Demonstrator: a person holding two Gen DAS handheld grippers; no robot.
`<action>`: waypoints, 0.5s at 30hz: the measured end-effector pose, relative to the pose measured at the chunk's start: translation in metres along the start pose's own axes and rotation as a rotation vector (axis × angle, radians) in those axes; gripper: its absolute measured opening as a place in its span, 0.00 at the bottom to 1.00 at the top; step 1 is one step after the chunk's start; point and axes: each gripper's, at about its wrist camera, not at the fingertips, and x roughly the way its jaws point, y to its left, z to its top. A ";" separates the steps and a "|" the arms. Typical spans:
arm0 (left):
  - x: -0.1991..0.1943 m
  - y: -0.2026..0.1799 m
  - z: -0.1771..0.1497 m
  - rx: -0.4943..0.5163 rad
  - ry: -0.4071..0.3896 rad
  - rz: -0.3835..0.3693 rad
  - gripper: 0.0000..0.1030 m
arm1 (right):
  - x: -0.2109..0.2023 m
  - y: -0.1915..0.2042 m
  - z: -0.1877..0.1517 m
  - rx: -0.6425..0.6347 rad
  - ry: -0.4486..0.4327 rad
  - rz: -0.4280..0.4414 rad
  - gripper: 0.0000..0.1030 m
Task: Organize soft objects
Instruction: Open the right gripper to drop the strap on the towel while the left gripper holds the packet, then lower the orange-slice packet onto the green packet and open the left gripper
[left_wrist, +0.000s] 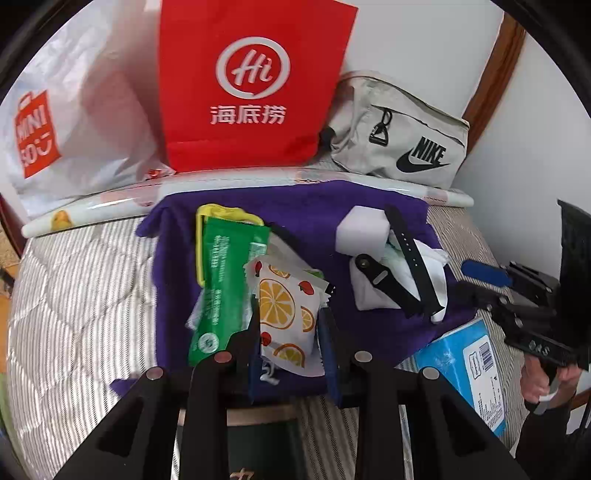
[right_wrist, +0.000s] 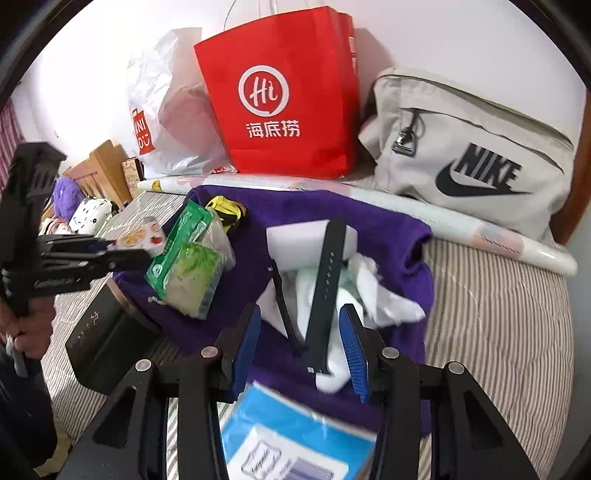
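A striped bed (left_wrist: 74, 295) carries a purple cloth (left_wrist: 325, 214) strewn with soft items. The left gripper (left_wrist: 290, 328) is closed on a tissue pack printed with orange slices (left_wrist: 284, 306), at 6 o'clock in the left wrist view, lifted just off the cloth beside a green wipes pack (left_wrist: 225, 273). At 2 o'clock from it lie a white sponge block (left_wrist: 364, 230), crumpled white tissue (left_wrist: 373, 291) and two black watch straps (left_wrist: 406, 258). The right gripper (right_wrist: 301, 350) hangs with its jaws apart, straddling the nearer ends of the straps and the tissue without pressing them. Along the wall at 12 o'clock stand a white Miniso bag (left_wrist: 74, 110), a red Haidilao bag (left_wrist: 251, 85) and a beige Nike pouch (left_wrist: 402, 133). A blue packet (right_wrist: 295, 435) lies at 6 o'clock under the right gripper. The step in hand appears to be carrying off the tissue pack; next it likely needs a destination, perhaps one of the bags, while the right gripper needs to lower and close on the tissue
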 end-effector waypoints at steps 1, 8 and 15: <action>0.002 -0.001 0.001 0.004 0.003 -0.004 0.26 | -0.002 -0.001 -0.003 0.004 0.000 -0.001 0.43; 0.020 -0.007 0.018 0.039 0.019 0.001 0.26 | -0.009 -0.011 -0.016 0.045 0.003 -0.026 0.43; 0.036 -0.004 0.029 0.030 0.030 0.002 0.27 | -0.008 -0.023 -0.025 0.095 0.008 -0.041 0.43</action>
